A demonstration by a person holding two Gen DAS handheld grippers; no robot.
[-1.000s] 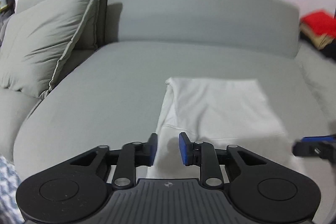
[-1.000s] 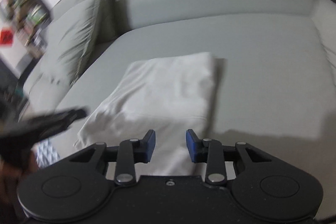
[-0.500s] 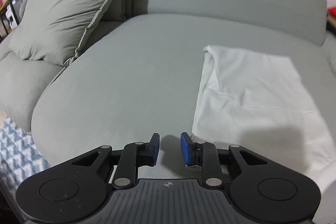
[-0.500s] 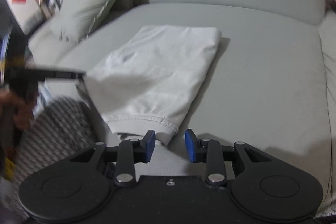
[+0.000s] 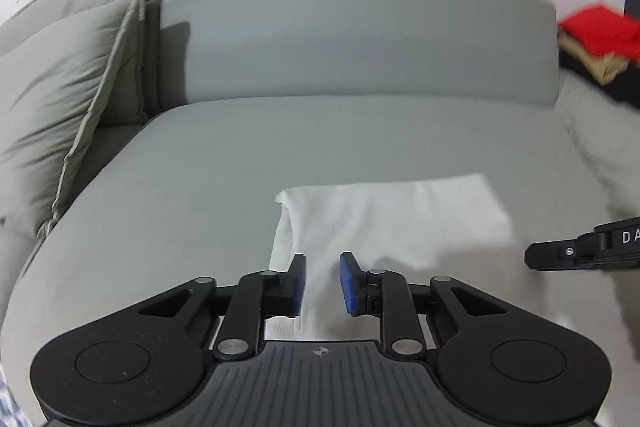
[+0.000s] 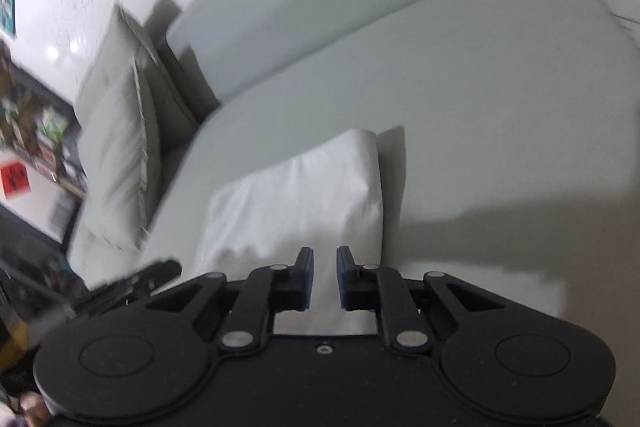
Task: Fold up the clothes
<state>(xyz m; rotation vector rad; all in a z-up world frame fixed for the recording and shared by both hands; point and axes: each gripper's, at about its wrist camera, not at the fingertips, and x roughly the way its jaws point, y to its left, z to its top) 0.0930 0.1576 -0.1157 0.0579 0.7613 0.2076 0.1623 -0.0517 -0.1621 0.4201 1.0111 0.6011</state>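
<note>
- Centrally, the sofa [image 5: 192,187] serves as the only holder in view: its grey seat bears one folded white garment [image 5: 392,223], lying flat on the near half of the seat, well apart from the backrest [image 5: 360,39].
- Left gripper [image 5: 322,267]: it sits at the garment's near left corner. Its jaws have just been closing, and white cloth fills the narrow gap between the blue pads [image 5: 298,287], so they appear to pinch the garment's near edge. A ridge of cloth runs from the gap toward the far edge.
- Right gripper [image 6: 322,259]: it sits at the near right part of the same garment. Its jaws have also just been closing. The gap is slim, cloth fills it, and the pads appear to pinch the near edge. In the left wrist view its black tip [image 5: 560,255] shows at the right margin, just beside the garment's right side.
- Garment, right wrist view [image 6: 296,199]: its far right corner stands slightly raised and throws a shadow onto the seat to the right.
- Two grey cushions [image 5: 48,107] lean against the sofa's left end, apart from the garment.
- A red cloth [image 5: 596,31] lies on a dark heap beyond the sofa's right end.
- A cluttered shelf [image 6: 36,131] stands at the left, blurred; its contents cannot be told.
</note>
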